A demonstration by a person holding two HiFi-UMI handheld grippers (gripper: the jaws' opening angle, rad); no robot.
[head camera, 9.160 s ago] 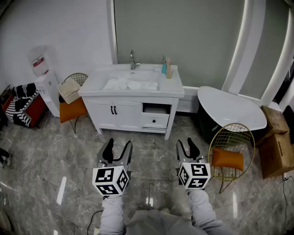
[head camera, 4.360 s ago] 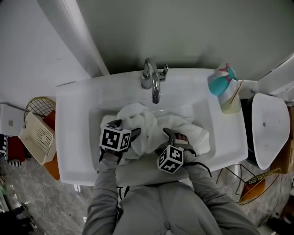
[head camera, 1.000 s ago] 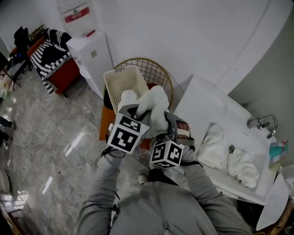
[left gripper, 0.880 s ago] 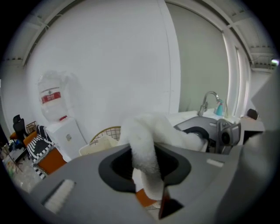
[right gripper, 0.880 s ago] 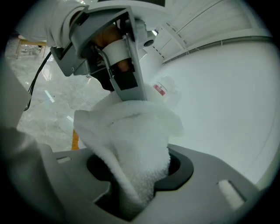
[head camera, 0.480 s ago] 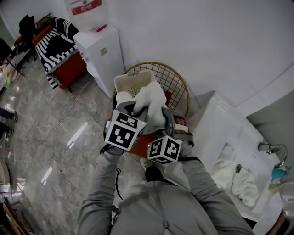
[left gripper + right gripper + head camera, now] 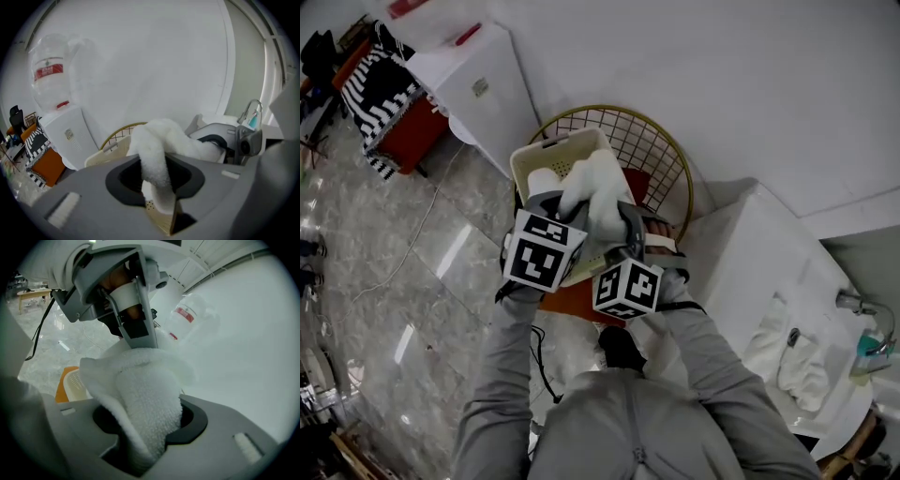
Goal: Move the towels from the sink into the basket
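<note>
Grey marble floor (image 7: 403, 281) and a plain white wall (image 7: 722, 84) frame the corner where I stand, and at its middle is the white towel (image 7: 598, 192), thick, looped terry bunched into a soft hump. My left gripper (image 7: 539, 206) is clenched on a narrow fold of it, which runs down between the jaws in the left gripper view, and my right gripper (image 7: 623, 223) grasps a fatter wad of the same towel, which fills its jaws in the right gripper view. The towel hangs between the two over the open top of the basket (image 7: 553, 147), a cream plastic tub with rounded corners and perforated walls; I cannot tell whether the cloth touches it. The basket sits on the orange cushion (image 7: 572, 305) of a round gold wire chair (image 7: 652, 150), whose curved mesh back rises just behind the basket's far rim. A white water dispenser (image 7: 478, 84) stands near on the left. On the right the white vanity surface (image 7: 750, 253) comes close to the chair, and two more white towels (image 7: 797, 361) lie crumpled in its sink (image 7: 825, 319) beside the chrome faucet (image 7: 853, 302). Open floor lies on my left side.
</note>
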